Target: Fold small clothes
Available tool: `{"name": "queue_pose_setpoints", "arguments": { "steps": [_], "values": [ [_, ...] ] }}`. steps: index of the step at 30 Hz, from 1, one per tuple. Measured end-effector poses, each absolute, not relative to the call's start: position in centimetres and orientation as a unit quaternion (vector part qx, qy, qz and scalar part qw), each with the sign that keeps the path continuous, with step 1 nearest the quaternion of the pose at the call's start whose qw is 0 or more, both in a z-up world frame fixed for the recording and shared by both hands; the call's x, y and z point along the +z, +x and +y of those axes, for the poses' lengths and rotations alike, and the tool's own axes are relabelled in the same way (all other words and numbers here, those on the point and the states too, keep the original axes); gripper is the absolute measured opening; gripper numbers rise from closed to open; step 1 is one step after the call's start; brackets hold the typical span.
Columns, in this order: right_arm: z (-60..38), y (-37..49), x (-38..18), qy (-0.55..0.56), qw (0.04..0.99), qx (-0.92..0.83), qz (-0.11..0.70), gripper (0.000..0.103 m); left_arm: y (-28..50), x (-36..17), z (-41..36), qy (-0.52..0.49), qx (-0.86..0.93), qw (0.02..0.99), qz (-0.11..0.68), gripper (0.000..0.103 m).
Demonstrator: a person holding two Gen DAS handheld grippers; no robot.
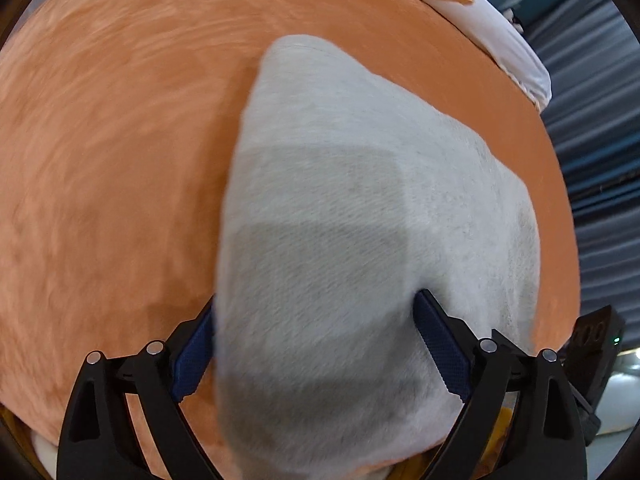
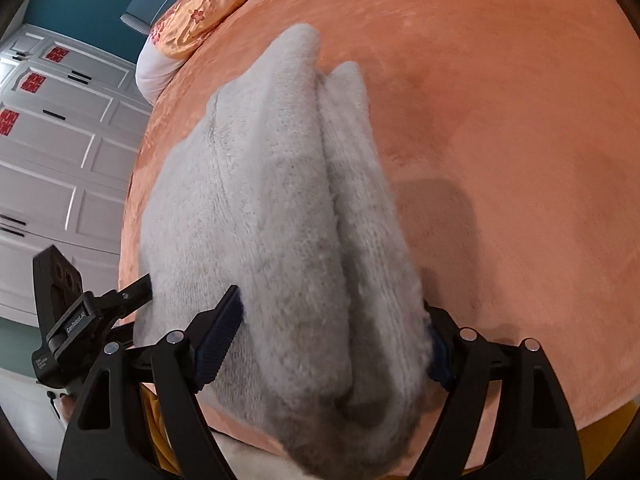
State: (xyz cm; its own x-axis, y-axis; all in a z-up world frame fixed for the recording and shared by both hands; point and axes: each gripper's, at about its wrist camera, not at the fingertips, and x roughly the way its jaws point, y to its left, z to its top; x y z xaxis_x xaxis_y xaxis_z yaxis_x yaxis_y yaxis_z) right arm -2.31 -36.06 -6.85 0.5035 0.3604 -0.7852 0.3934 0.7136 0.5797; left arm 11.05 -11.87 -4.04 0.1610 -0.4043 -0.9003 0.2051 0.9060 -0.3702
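One pale grey fleece garment (image 1: 340, 220) lies on an orange bedspread (image 1: 112, 160), with two sets of tongs working it. In the left wrist view, the left tongs (image 1: 316, 340) stand spread wide, the cloth bulging up between their blue-padded fingers (image 1: 440, 348); whether the pads actually pinch the fabric cannot be told. In the right wrist view, the right tongs (image 2: 332, 340) are likewise spread, their two fingers (image 2: 218, 336) flanking a thick wad of the same garment (image 2: 280, 208), which shows two long rolled folds lying side by side and touching, tapering away from the camera. Again the grip itself cannot be made out. The left tongs' black body (image 2: 60, 312) shows at the lower left of that view, just beside the garment's edge.

The garment sits near one side edge of the bed; a broad stretch of bare orange spread lies on its other side in both views. One floral orange pillow (image 2: 200, 4) rests at the far end, over a white sheet (image 2: 154, 68). White panelled wardrobe doors (image 2: 52, 152) stand beyond the bed's edge.
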Motion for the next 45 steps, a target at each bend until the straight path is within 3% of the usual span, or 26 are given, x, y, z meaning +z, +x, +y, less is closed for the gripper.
{"name": "queue_pose_setpoints", "arguments": {
  "steps": [4,10,12,13,15,19,22,29,39,42,45],
  "values": [
    [-35.8,-1.6,-7.0,0.372,0.782,-0.011,0.499,0.078,11.5,-4.3,-13.1,-0.049,-0.198,0.767,0.608,0.097],
    [-35.8,-1.3,-7.1,0.37,0.784,-0.011,0.499,0.077,12.2,-4.8,-13.7,-0.045,-0.203,0.763,0.612,0.098],
    [-35.8,-1.3,-6.9,0.372,0.784,-0.008,0.497,0.066,12.2,-4.7,-13.7,-0.046,-0.208,0.761,0.613,0.096],
    [-35.9,-1.4,-6.8,0.378,0.782,-0.002,0.495,0.062,12.4,-4.5,-13.9,-0.046,-0.212,0.76,0.613,0.091],
    [-35.7,-1.6,-6.0,0.377,0.785,0.003,0.49,0.039,12.2,-3.8,-13.9,-0.047,-0.222,0.759,0.611,0.079],
    [-35.2,-2.6,-2.4,0.363,0.808,0.004,0.464,0.032,11.1,-1.2,-12.7,-0.063,-0.251,0.759,0.597,0.05],
    [-34.7,-4.3,1.2,0.355,0.828,0.009,0.434,0.032,9.9,2.1,-12.0,-0.077,-0.289,0.759,0.578,0.04],
    [-33.8,-10.6,10.5,0.328,0.881,0.007,0.34,0.031,5.5,11.6,-11.3,-0.078,-0.375,0.783,0.49,0.038],
    [-28.2,-12.5,25.4,0.228,0.961,0.064,0.142,0.031,2.4,27.7,-5.1,-0.074,-0.435,0.855,0.272,0.038],
    [-26.9,-9.2,25.9,0.227,0.961,0.087,0.131,0.032,4.5,28.7,-2.5,-0.073,-0.416,0.872,0.248,0.039],
    [-26.3,-4.7,22.7,0.243,0.951,0.095,0.165,0.037,8.5,25.7,-0.4,-0.068,-0.381,0.882,0.267,0.044]
  ]
}}
